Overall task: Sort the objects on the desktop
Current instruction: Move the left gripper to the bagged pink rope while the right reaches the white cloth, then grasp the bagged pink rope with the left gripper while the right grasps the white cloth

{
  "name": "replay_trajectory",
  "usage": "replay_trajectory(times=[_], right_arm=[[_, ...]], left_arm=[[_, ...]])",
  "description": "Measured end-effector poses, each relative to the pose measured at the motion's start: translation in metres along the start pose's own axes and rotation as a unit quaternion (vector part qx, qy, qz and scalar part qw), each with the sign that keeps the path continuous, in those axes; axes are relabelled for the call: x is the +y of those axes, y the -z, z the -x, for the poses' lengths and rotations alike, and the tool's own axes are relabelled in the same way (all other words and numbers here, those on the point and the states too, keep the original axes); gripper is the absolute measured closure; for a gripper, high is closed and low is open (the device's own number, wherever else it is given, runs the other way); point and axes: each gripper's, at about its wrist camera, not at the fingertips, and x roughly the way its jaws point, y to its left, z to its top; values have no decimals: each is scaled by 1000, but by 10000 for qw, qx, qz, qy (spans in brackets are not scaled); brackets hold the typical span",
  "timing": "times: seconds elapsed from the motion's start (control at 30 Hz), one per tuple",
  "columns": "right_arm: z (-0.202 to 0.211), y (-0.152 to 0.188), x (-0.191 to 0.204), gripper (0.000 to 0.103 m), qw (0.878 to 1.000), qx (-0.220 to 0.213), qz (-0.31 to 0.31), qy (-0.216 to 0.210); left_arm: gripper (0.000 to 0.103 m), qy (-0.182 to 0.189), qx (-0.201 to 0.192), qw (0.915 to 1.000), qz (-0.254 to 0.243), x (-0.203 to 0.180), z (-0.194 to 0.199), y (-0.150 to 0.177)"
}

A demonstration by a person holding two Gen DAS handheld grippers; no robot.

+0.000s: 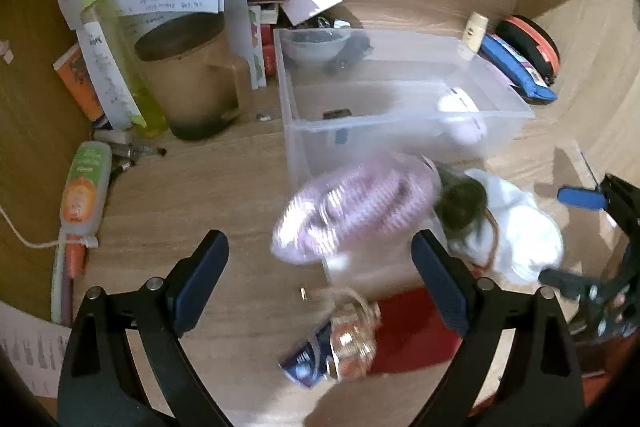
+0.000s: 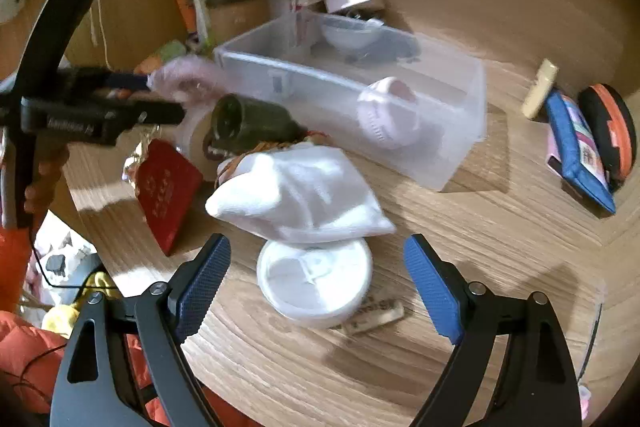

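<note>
A clear plastic bin [image 1: 400, 123] [image 2: 460, 131] stands on the wooden desk; it holds a pale pink round case [image 2: 390, 117] and a small dark item [image 1: 337, 115]. My left gripper [image 1: 320, 275] is open above the desk, with a blurred pink coiled bundle in a clear bag [image 1: 352, 211] just ahead of its fingertips, in front of the bin. My right gripper [image 2: 318, 267] is open, its fingers on either side of a white round lidded tub [image 2: 316, 283]. A white cloth pouch [image 2: 300, 195] and a dark green cup [image 2: 248, 123] lie beyond it.
A red booklet [image 2: 168, 187] and a gold-wrapped item [image 1: 352, 339] lie by the pouch. A tan lidded jug [image 1: 188, 75], a yellow-green bottle [image 1: 116, 47], papers and boxes stand at the back left. A blue pouch [image 2: 580, 147] and an orange-black case [image 2: 612, 131] lie at the right.
</note>
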Motion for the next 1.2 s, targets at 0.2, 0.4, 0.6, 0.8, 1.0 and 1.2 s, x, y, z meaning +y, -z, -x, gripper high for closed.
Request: replay_trajectory(times=[0.2, 0.4, 0.6, 0.8, 1.0, 1.2], right_arm=[[-24, -9, 6, 16, 9994, 245, 239, 14], [-39, -25, 3, 16, 9988, 303, 392, 35], [-54, -32, -2, 16, 9982, 488, 311, -178], [-54, -34, -10, 26, 9979, 466, 64, -445], [-49, -28, -13, 43, 9978, 370, -47, -556], [-35, -24, -19, 48, 9987, 213, -132, -448]], left_arm=[[9, 125, -46, 9998, 124, 9, -11, -12], [9, 141, -267, 9995, 82, 10, -13, -17], [9, 324, -368, 9988, 51, 7, -17, -26], [10, 556, -310, 9980, 35, -2, -24, -33], [15, 668, -203, 9973, 217, -5, -36, -37], [50, 752, -292, 9959, 412, 3, -27, -38]])
